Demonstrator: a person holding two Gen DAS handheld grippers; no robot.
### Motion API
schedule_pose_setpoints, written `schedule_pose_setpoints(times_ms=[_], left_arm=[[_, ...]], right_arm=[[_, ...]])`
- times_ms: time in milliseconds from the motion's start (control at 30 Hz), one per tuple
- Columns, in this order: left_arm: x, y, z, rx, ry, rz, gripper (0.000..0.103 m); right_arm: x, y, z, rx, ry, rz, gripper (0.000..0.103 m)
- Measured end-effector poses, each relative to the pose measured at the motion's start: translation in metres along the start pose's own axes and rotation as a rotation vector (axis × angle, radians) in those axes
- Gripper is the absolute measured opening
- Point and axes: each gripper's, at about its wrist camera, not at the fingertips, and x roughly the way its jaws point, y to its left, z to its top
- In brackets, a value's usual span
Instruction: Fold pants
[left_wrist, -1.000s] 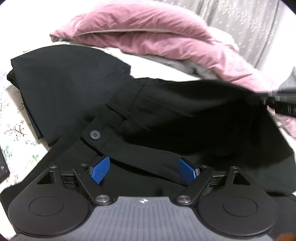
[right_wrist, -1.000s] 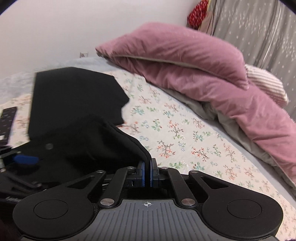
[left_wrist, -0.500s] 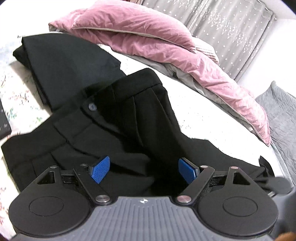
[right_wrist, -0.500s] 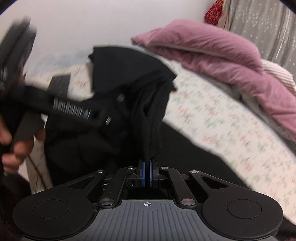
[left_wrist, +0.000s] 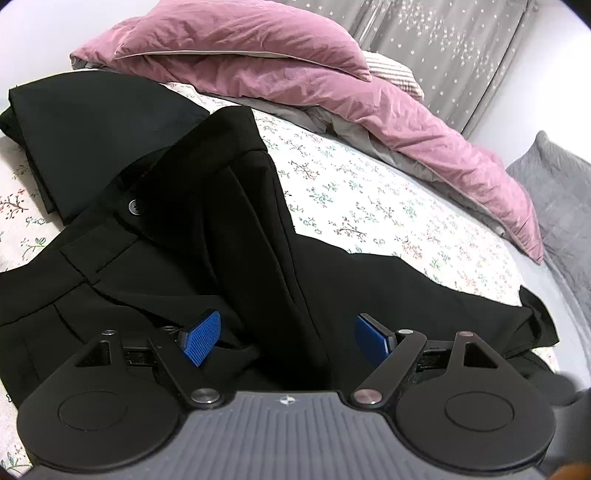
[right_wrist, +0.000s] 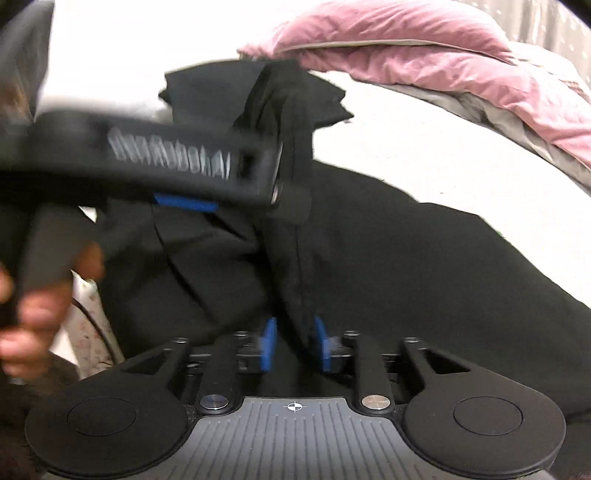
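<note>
Black pants (left_wrist: 192, 236) lie rumpled on the floral bedsheet (left_wrist: 369, 206), waistband button up, one leg stretching right. My left gripper (left_wrist: 288, 336) is open, its blue pads apart just above the cloth. In the right wrist view my right gripper (right_wrist: 294, 343) has its pads parted a little, with a raised ridge of the pants (right_wrist: 288, 221) standing between them. The left gripper's body (right_wrist: 155, 166) crosses that view, blurred, held by a hand.
A second black garment (left_wrist: 96, 122) lies folded at the back left. A pink duvet (left_wrist: 295, 74) is heaped along the far side, by a grey curtain (left_wrist: 461, 48). A grey cushion (left_wrist: 557, 192) sits at the right.
My right gripper, shut on a pants fold before, has opened its pads. The pants were pulled over and now lie spread on the bed. My left gripper stayed open.
</note>
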Motion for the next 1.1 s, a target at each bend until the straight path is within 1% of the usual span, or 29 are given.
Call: schedule_pose_setpoints(times_ms=[33,67,133,200,367,433,500,567,700,900,967,1033,1100], left_arm=[[0.002,-0.003,0.001,0.006,-0.003,0.006,0.088],[-0.001,-0.003,-0.002,0.012,-0.007,0.012,0.088],[0.001,-0.008,-0.003,0.03,-0.014,0.031,0.088],[0.001,-0.013,-0.005,0.044,-0.024,0.052,0.088],[0.001,-0.027,-0.013,0.056,-0.045,0.105,0.088],[0.005,-0.029,-0.011,0.053,-0.056,0.129,0.086],[0.008,-0.033,-0.012,0.042,-0.058,0.146,0.084],[0.01,-0.035,-0.013,0.031,-0.06,0.161,0.081],[0.013,-0.034,-0.014,0.014,-0.079,0.202,0.072],[0.017,-0.031,-0.015,-0.008,-0.069,0.227,0.055],[0.018,-0.031,-0.014,-0.015,-0.068,0.231,0.048],[0.017,-0.031,-0.013,-0.016,-0.073,0.236,0.035],[0.016,-0.03,-0.013,-0.017,-0.078,0.24,0.029]], right_arm=[[-0.008,-0.008,0.001,0.013,-0.012,-0.013,0.055],[-0.016,-0.016,0.0,0.024,-0.024,-0.026,0.058],[-0.03,-0.037,-0.003,0.057,-0.035,-0.072,0.059],[-0.041,-0.062,-0.008,0.095,-0.028,-0.134,0.059],[-0.066,-0.134,-0.033,0.238,-0.013,-0.338,0.059],[-0.073,-0.164,-0.042,0.293,-0.013,-0.415,0.059],[-0.08,-0.191,-0.052,0.357,-0.01,-0.461,0.059],[-0.087,-0.216,-0.065,0.415,-0.002,-0.478,0.059],[-0.098,-0.251,-0.091,0.492,0.002,-0.528,0.059],[-0.115,-0.317,-0.122,0.59,-0.014,-0.63,0.059],[-0.114,-0.336,-0.128,0.63,-0.026,-0.654,0.059],[-0.106,-0.356,-0.134,0.678,-0.038,-0.67,0.059],[-0.1,-0.373,-0.141,0.726,-0.048,-0.67,0.058]])
